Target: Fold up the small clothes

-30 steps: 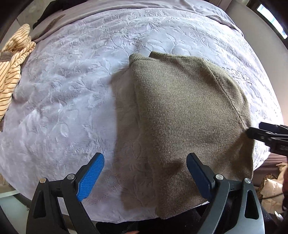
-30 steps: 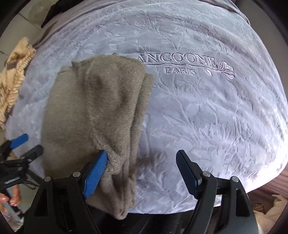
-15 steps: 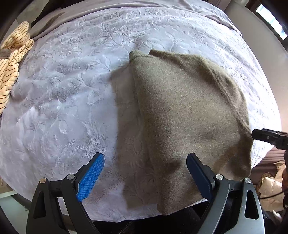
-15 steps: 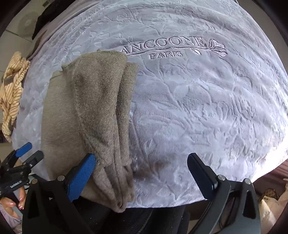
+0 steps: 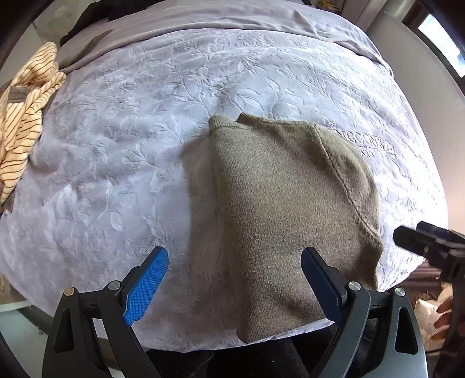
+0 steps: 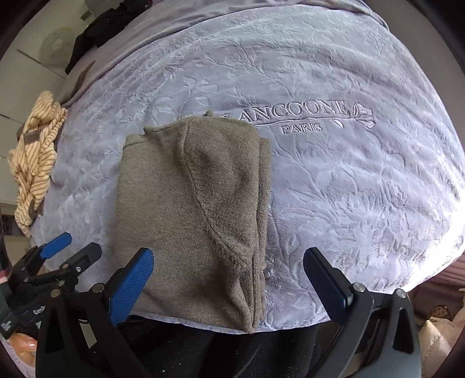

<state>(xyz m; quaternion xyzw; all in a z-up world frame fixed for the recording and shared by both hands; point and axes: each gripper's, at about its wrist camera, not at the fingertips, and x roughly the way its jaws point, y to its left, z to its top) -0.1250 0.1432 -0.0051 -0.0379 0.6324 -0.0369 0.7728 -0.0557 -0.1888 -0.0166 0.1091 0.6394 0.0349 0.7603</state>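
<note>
We see the olive knit garment (image 5: 284, 209) lying folded into a long panel on the embossed lilac blanket (image 5: 130, 151) of the bed, its long axis running from the near edge of the bed, where one end hangs slightly over, away toward the embroidered lettering (image 6: 299, 116) on the blanket. The left gripper (image 5: 235, 279) hangs above the near end with its fingers (image 5: 146, 286) spread wide and nothing between the pads; the garment lies ahead of and below it, mostly under its right-hand finger. The right gripper (image 6: 229, 283) likewise stands with fingers (image 6: 130, 286) spread as wide as they go, empty, above the garment's near right corner, where the folded-in layers (image 6: 250, 261) bunch along the right edge; the bulk of the cloth lies toward its left finger. We judge both hands about equally near the near end, the left over the smooth fold edge and the right over the layered edge, so the next fold, if it runs along the long axis, would turn on taking these two near corners and carrying them toward the far end by the collar (image 5: 223, 122). A striped cream garment (image 5: 26, 116) lies crumpled well apart at the left edge of the bed, and dark clothing (image 6: 107, 26) sits at the far side. We see no containers in either view.
</note>
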